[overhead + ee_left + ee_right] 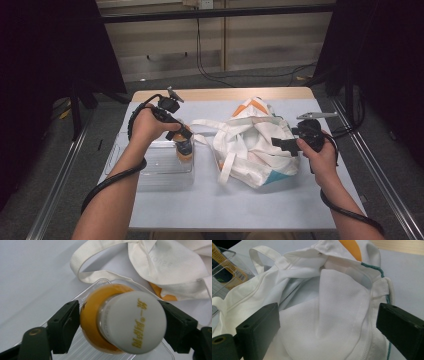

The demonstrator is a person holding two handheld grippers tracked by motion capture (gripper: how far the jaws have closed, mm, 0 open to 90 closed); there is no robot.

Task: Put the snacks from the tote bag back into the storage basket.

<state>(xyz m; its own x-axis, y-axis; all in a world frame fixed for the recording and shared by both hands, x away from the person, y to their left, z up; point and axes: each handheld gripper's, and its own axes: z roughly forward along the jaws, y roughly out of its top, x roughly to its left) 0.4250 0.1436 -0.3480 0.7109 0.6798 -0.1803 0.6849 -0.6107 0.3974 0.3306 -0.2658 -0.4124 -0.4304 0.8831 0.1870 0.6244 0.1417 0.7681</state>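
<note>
Containers on the bench (200, 200) number two: one clear plastic bin (150, 167) at the left and one white cloth bag (252, 142) with orange and teal patches at the centre. One bottle (183, 147) of orange liquid with a white cap stands upright at the bin's right end, between the fingers (63, 327) of the left gripper (179, 135); the left gripper view shows the black pads at either side of the bottle's shoulder, the left pad touching it. Whether the pads press on the bottle cannot be told. The bag's interior is hidden by its folds; one strap (82, 262) loops toward the bin. The right gripper (282, 144) is at the bag's right side, fingers wide apart with nothing gripped, white cloth lying ahead between them.
</note>
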